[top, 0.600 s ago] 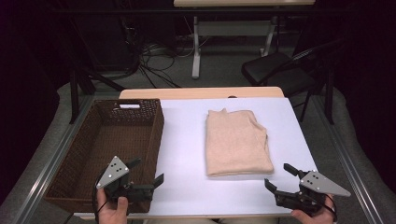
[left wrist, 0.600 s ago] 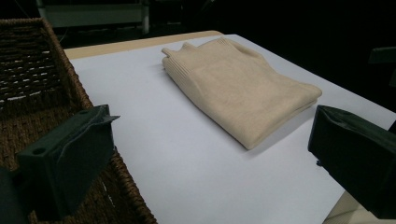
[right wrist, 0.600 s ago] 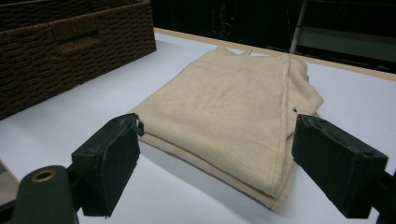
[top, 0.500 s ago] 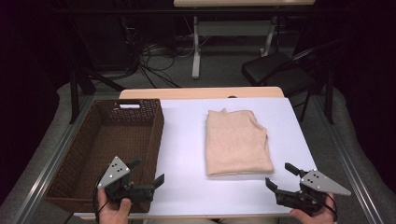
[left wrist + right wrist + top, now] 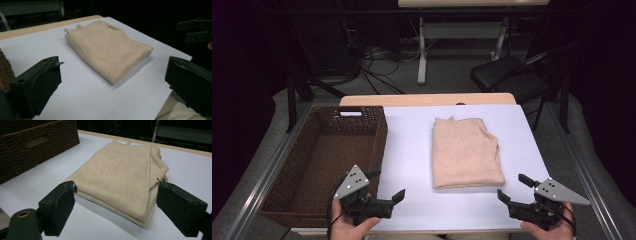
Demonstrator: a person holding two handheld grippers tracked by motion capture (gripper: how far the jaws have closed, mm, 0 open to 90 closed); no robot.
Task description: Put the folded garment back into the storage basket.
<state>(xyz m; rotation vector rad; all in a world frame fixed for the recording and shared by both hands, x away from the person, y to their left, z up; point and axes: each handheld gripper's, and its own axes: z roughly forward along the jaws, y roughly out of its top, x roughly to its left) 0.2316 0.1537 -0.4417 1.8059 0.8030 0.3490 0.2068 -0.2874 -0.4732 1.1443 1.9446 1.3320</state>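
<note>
Both tools sit at the near edge of the white-covered worktop (image 5: 412, 150), each held in a hand. The left tool (image 5: 387, 187) has its jaws spread wide with nothing between them; in the left gripper view the folded beige knit sweater (image 5: 107, 52) lies ahead of it and slightly toward its right jaw, well apart from the pads. The right tool (image 5: 514, 187) is likewise open and empty; in the right gripper view its jaws frame the near folded edge of the sweater (image 5: 120, 182), which lies just ahead, not yet touched. Compared with the high view half a second ago, the change is slight: the right tool has edged a little toward the sweater's near right corner, while the left tool has held its place; the sweater has not shifted. The dark brown woven wicker basket (image 5: 319, 165) stands just left of the left tool, empty, with its long side along the edge of the white sheet. Judgement: the work is at the approach stage. The likely job is moving the sweater into the basket, and no grasp has begun. The right tool seems best placed to pinch the near fold first.
</note>
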